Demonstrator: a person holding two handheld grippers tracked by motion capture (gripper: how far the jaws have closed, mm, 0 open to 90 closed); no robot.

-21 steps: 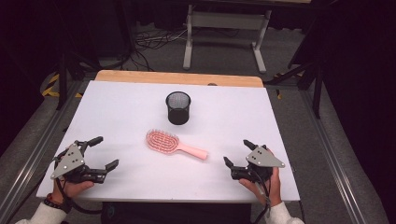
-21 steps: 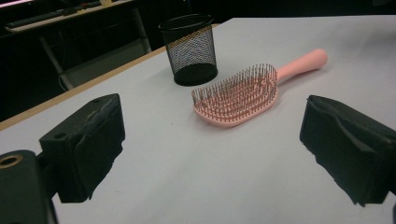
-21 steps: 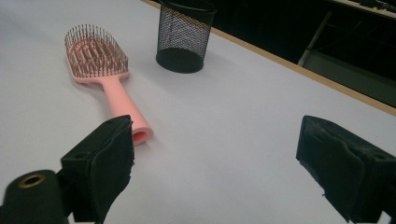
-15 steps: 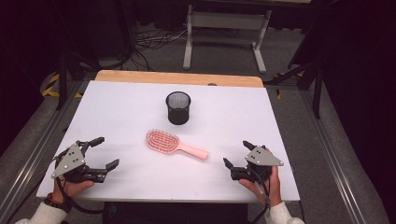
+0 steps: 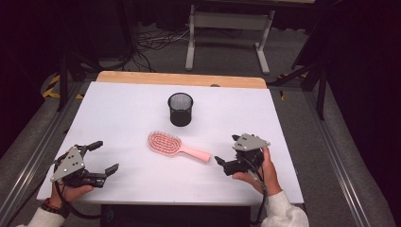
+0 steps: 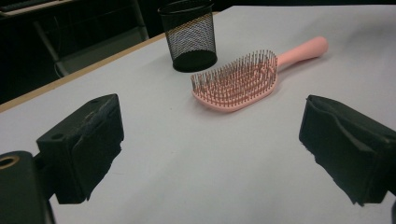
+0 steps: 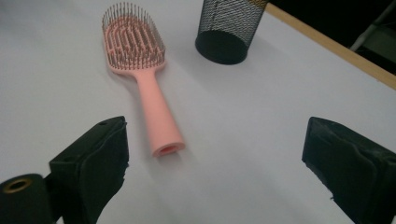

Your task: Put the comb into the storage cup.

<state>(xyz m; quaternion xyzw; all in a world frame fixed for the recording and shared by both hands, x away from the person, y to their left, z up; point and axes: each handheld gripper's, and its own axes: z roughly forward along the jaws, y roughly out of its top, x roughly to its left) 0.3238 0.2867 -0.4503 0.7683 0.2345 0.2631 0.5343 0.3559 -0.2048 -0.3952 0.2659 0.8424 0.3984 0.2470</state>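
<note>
We are starting out: the brush (image 5: 177,146) is lying untouched, bristles up, mid-table on the white table (image 5: 118,118), just in front of the cup (image 5: 180,109), which is standing upright and looks empty. Nothing is gripped yet; grasping and, as we judge it, placing the brush in the cup are both left. We are holding the right gripper (image 5: 229,159) near the handle end, jaws wide apart and empty. We are resting the left gripper (image 5: 104,158) well apart from the brush, jaws likewise wide and empty. The brush's long axis is running diagonally, head toward the far left, handle pointing near right at the right gripper.
</note>
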